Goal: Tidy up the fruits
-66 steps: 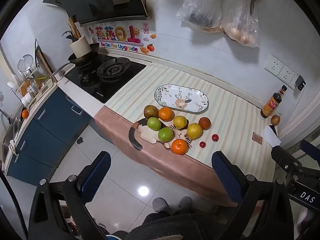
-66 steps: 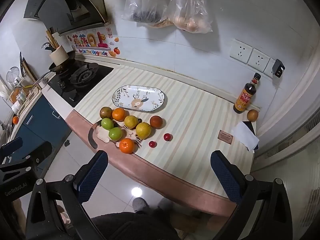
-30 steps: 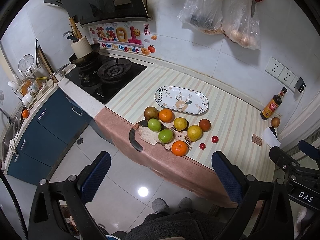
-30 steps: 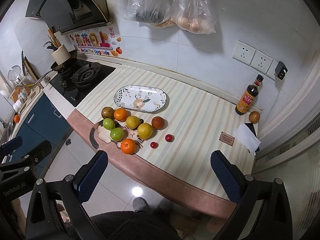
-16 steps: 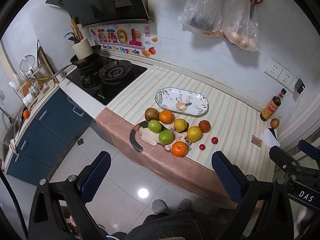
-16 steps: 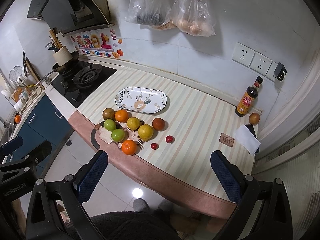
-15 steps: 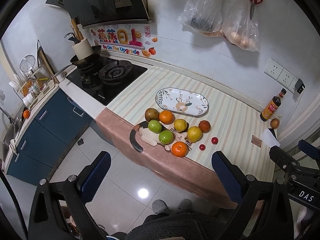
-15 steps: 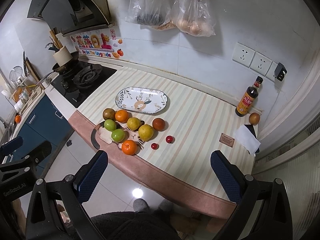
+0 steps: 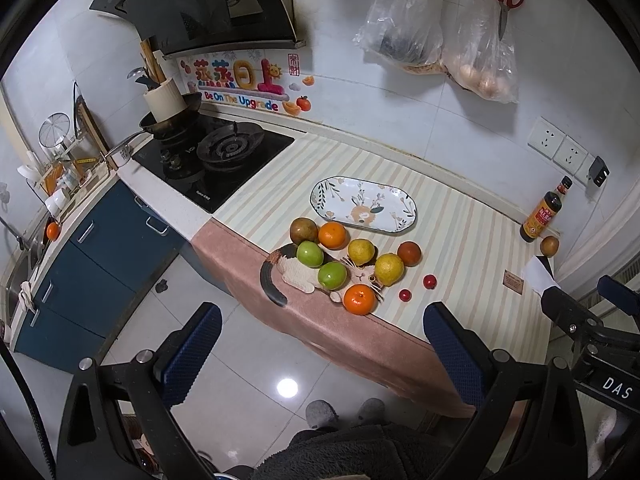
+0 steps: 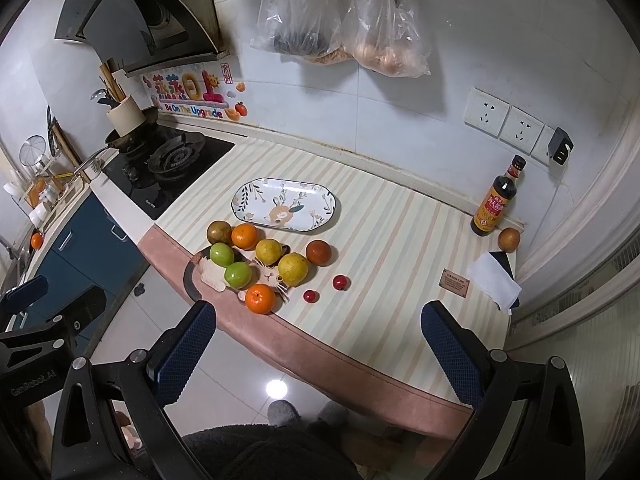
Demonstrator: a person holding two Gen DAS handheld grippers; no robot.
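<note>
The left gripper hung at the bottom of its frame with its blue-padded fingers spread wide and nothing between them. The right gripper sat low in its frame, equally spread and empty.

Just below the middle of both frames, the fruits lay clustered near the front edge of the striped counter. Two green ones rested on a cat-shaped mat. Around them were two bright oranges, two yellow citrus, a brownish fruit and a dark red-orange one. Two small red fruits lay apart to the right. Just above the cluster, an oval patterned plate stood bare.
</note>
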